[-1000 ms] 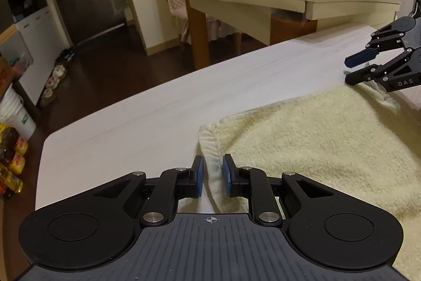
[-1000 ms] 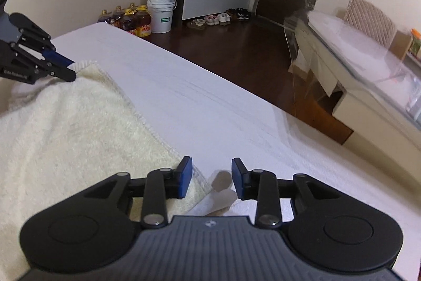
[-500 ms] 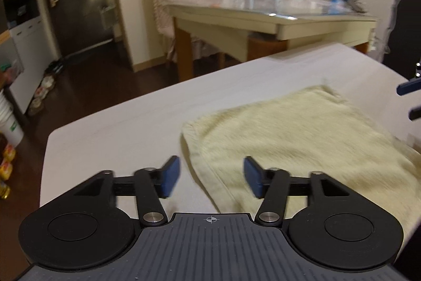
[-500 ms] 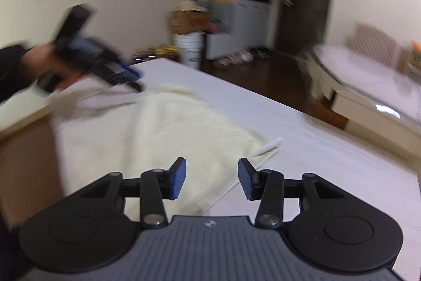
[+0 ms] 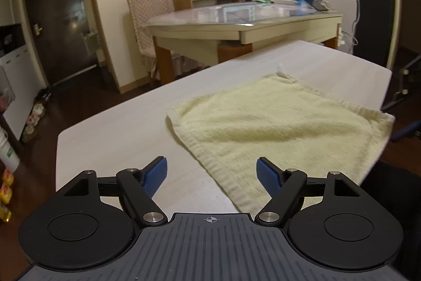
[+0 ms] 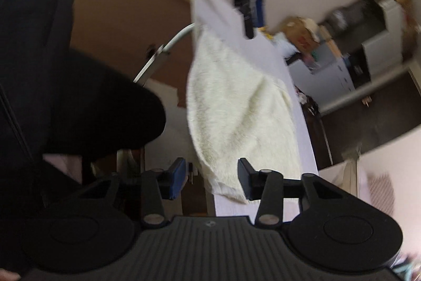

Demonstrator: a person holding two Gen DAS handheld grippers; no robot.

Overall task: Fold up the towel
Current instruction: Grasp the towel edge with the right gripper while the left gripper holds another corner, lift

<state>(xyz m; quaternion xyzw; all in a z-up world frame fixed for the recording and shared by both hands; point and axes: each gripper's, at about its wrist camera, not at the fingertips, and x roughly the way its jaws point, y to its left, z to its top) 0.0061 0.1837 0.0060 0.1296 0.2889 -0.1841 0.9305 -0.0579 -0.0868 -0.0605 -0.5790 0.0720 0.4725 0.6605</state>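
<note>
I hold both the left gripper (image 5: 211, 173) and right gripper (image 6: 211, 177) open, empty, above the towel (image 5: 279, 128) on the white table (image 5: 118, 133); dining table (image 5: 244, 23) beyond.

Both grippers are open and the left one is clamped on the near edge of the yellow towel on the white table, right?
Not clamped. The left wrist view shows the left gripper open, pulled back, holding nothing; the yellow towel lies free on the white table. The right gripper is open too.
</note>
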